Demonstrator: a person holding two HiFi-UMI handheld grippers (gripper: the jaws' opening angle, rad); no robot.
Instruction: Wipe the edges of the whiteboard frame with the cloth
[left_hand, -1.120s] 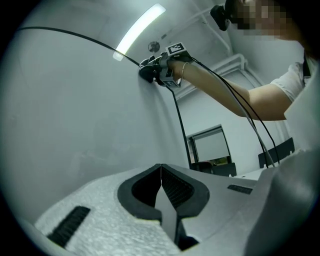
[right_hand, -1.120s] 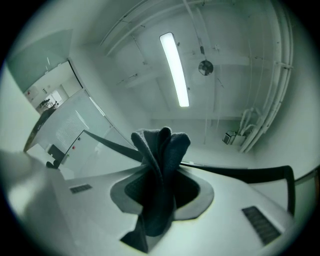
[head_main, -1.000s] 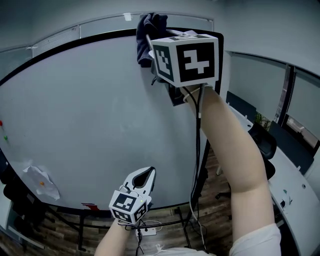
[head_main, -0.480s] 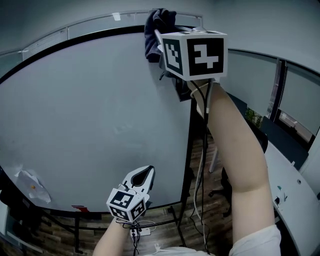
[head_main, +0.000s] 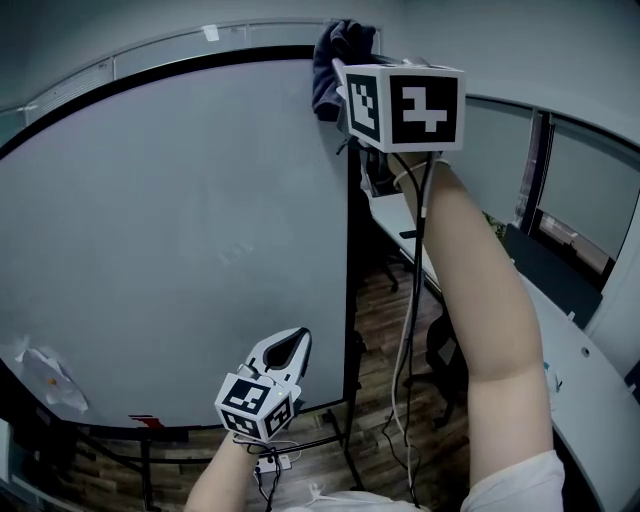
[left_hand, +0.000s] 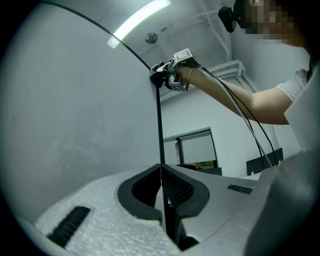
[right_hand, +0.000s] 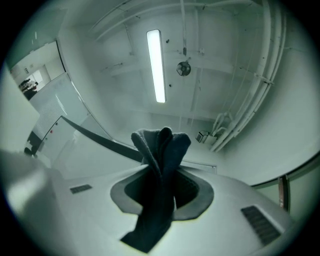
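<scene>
No legible text, number or brand in any view.

The black-and-white square-patterned cube on the right claw carries coded blocks only, no characters. Same for the smaller patterned cube on the left claw.

On the pale grey whiteboard surface: faint smudges, nothing readable. At its lower edge a small red mark, possibly a label, is too small to read. The small white tag above the board's top edge shows no print that resolves.
</scene>
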